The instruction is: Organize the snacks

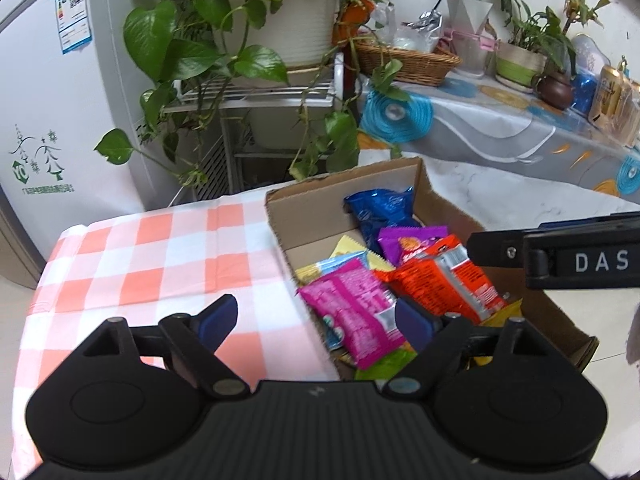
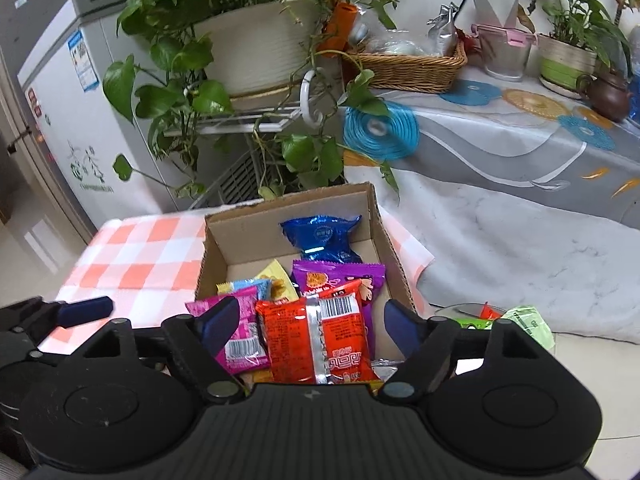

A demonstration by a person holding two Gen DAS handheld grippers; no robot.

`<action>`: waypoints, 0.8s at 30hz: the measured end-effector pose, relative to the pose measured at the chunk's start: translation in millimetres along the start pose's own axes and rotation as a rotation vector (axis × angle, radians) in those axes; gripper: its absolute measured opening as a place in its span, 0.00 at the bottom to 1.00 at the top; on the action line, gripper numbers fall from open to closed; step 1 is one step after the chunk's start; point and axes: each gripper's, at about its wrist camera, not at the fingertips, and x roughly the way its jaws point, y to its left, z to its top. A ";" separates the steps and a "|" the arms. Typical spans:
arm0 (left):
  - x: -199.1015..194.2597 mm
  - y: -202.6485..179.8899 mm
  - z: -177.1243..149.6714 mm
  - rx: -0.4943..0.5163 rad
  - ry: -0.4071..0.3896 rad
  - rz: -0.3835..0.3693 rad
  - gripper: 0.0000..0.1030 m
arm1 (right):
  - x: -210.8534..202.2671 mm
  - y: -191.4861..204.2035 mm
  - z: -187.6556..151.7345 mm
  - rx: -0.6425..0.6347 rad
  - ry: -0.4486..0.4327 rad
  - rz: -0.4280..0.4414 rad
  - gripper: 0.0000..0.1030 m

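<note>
A cardboard box [image 1: 308, 208] [image 2: 224, 248] sits on the orange-and-white checked tablecloth [image 1: 160, 264] and holds several snack packets. Among them are a blue packet [image 1: 380, 212] [image 2: 324, 236], a purple one [image 1: 412, 240] [image 2: 340, 276], an orange-red one [image 1: 448, 280] [image 2: 320, 340] and a pink one [image 1: 356, 308] [image 2: 240, 332]. My left gripper [image 1: 316, 320] is open and empty over the box's near left wall. My right gripper [image 2: 312, 320] is open and empty above the orange-red packet; it also shows at the right of the left wrist view [image 1: 560, 256].
A white chest freezer [image 1: 48, 120] stands at the left. A potted trailing plant [image 1: 276, 16] sits on a wire rack behind the box. A table with a grey patterned cloth [image 1: 500, 132] holds a wicker basket [image 1: 408, 64], plants and a teapot. Green wrappers [image 2: 524, 320] lie right of the box.
</note>
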 end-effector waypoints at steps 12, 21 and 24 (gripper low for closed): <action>-15.3 9.2 -6.8 0.018 0.056 0.017 0.89 | 0.7 1.9 -9.7 -0.023 0.034 -0.045 0.91; -20.2 12.2 -6.4 -0.001 0.085 0.029 0.93 | -6.2 6.5 -21.9 -0.075 0.056 -0.085 0.96; -19.0 13.0 -3.8 -0.021 0.093 0.034 0.93 | -6.1 6.5 -24.2 -0.081 0.067 -0.097 0.98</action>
